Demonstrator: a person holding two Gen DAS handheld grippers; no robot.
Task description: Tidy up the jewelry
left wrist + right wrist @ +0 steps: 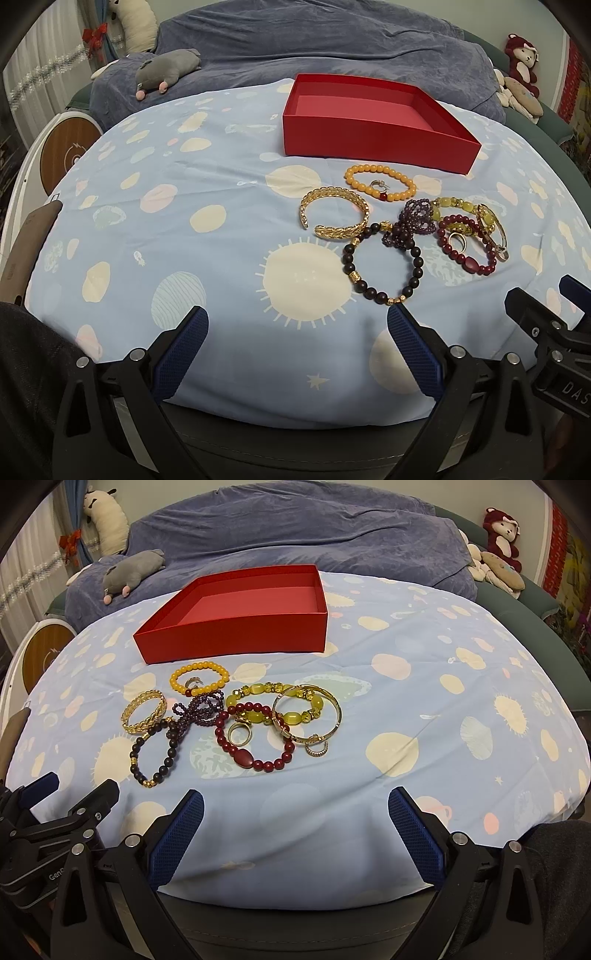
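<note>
Red and empty, the open box (236,627) sits at the far side of the planet-print cloth (424,709), so nothing is sorted yet: the beaded bracelets (258,734), gold cuff (334,218) and rings all lie tangled just in front of it. Both the left gripper (297,325) and right gripper (295,808) hover near the table's front edge, jaws wide apart and holding nothing, with bare cloth free on either side of the heap.

Both wrist views look forward low over the near table (184,229) edge; left sits beside right, sharing the red box (369,140) and jewelry pile (236,716).
</note>
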